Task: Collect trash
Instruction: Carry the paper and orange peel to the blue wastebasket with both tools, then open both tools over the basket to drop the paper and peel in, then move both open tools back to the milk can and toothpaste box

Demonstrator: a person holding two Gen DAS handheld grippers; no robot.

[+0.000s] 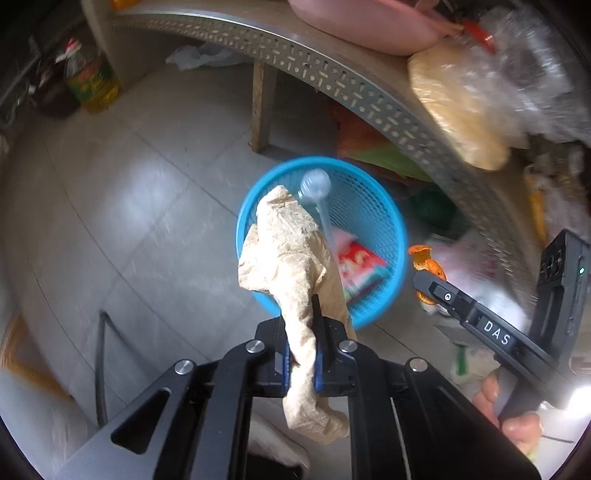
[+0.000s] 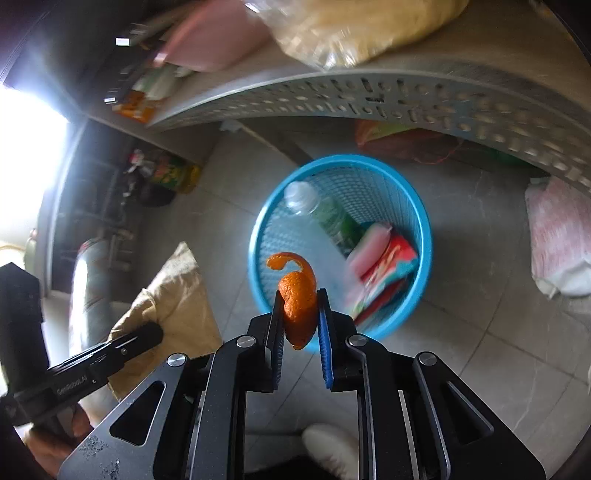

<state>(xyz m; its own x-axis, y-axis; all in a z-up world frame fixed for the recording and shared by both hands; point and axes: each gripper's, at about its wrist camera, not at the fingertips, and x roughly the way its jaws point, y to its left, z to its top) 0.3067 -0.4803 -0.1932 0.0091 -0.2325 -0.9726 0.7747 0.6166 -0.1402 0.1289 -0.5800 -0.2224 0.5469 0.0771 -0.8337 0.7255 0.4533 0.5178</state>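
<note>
My left gripper is shut on a crumpled beige tissue and holds it above the near rim of a blue mesh basket on the floor. My right gripper is shut on a curled orange peel above the near rim of the same basket. Inside the basket lie a clear plastic bottle with a green label and red and pink wrappers. The right gripper and its peel also show at the right of the left wrist view.
A perforated metal shelf edge runs above the basket, with a bagged yellowish bundle and a pink item on it. An oil bottle stands at the far left. A wooden leg stands behind the basket. A pink-white bag lies on the tiled floor.
</note>
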